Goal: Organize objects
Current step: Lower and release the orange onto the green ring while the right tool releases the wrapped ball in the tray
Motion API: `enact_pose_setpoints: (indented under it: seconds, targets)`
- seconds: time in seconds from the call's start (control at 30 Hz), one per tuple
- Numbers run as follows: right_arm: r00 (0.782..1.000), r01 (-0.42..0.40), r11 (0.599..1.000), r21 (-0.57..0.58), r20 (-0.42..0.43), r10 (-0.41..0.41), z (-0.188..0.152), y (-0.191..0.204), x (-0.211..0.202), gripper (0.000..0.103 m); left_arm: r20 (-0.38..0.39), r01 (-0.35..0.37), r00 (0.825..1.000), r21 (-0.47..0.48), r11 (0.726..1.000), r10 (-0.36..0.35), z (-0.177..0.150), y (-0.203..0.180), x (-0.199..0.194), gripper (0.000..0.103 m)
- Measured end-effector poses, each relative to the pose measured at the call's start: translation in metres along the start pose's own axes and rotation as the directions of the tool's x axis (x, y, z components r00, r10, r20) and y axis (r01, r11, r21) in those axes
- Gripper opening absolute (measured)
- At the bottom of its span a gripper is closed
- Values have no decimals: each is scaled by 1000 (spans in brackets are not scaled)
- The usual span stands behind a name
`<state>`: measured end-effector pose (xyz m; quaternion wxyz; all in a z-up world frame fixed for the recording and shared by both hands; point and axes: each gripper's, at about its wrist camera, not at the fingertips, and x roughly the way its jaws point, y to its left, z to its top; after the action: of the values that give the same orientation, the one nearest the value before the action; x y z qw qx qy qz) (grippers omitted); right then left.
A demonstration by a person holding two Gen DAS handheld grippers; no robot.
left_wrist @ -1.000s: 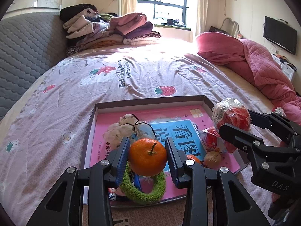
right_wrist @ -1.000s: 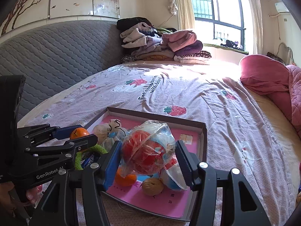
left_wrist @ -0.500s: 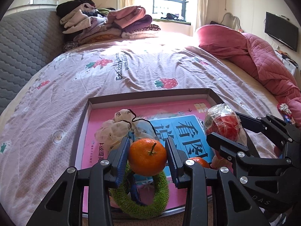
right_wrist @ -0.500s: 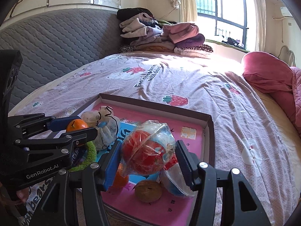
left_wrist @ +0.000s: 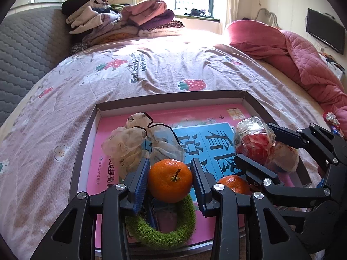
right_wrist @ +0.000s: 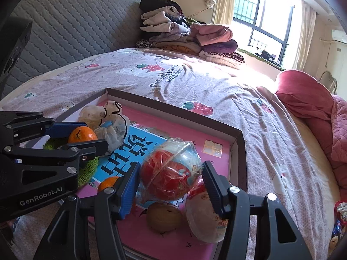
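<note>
Round orange mandarin with a short stem (left_wrist: 170, 181) pinched between the blue ribbed pads of the left gripper (left_wrist: 170, 184), jaws part-way closed on its sides, held just above a fuzzy green ring (left_wrist: 162, 233) at the near end of a shallow brown cardboard tray (left_wrist: 171, 96). Red and blue ball wrapped in crinkled clear plastic (right_wrist: 170, 171) gripped likewise by the right gripper (right_wrist: 170, 182), jaws wider, over the tray's right side. Lying on the pink and blue printed sheet (right_wrist: 173, 127) lining the tray: a second mandarin (right_wrist: 108, 183), a brownish round fruit (right_wrist: 163, 216), a pale packaged bun (right_wrist: 203, 218), and a bundle of sheer beige fabric with black trim (left_wrist: 134, 143). Tray set on a bed under a pinkish strawberry-print cover (left_wrist: 151, 69). Folded clothes (left_wrist: 117, 25) stacked by the grey quilted headboard (left_wrist: 26, 49).
</note>
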<state>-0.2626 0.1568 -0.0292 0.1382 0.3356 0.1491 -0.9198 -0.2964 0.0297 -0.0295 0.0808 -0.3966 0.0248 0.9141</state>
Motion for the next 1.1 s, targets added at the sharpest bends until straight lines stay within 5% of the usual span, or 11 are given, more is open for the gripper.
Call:
enact_pose_setpoints:
  seconds: [1.1]
  targets:
    - [1000,-2,1000,0,-27,2,-1,3,5,58,-1,-7,1000,0,1000,7,-9,-3,-16,43]
